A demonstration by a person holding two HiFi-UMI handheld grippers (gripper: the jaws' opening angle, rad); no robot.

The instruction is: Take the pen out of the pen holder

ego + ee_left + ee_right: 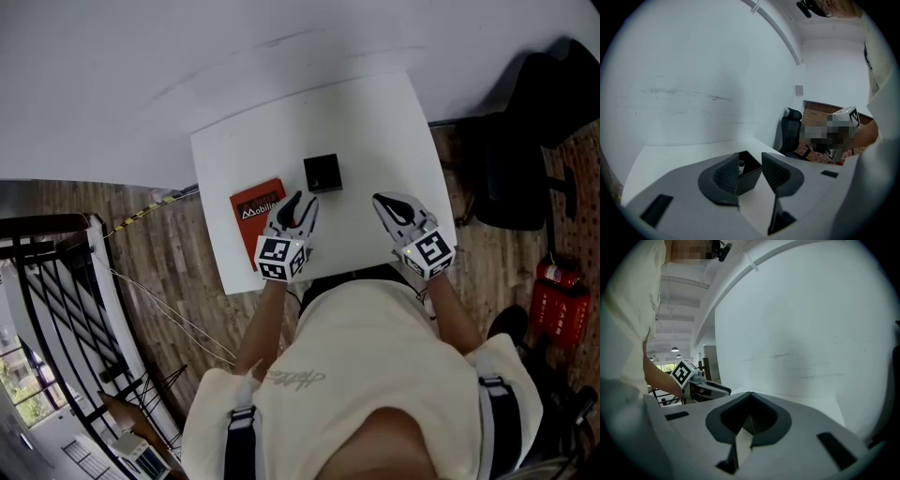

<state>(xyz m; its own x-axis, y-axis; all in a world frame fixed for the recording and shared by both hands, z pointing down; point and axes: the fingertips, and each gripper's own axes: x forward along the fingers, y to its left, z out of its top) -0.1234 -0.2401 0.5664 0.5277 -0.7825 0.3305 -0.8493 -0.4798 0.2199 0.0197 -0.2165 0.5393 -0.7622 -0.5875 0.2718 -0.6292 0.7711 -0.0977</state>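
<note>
Centring the open left gripper (750,160) on the pen (741,166) in the black pen holder (746,182) should help. Right gripper (750,418): closed, empty.

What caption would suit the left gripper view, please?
Open left gripper faces the square black pen holder, a dark-tipped pen inside.

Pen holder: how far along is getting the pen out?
Nothing done yet: the pen sits in the pen holder. In hand: the left gripper, jaws apart and empty, points at the holder, not touching the pen. The right gripper is shut, idle. Left: grasp and lift the pen.
</note>
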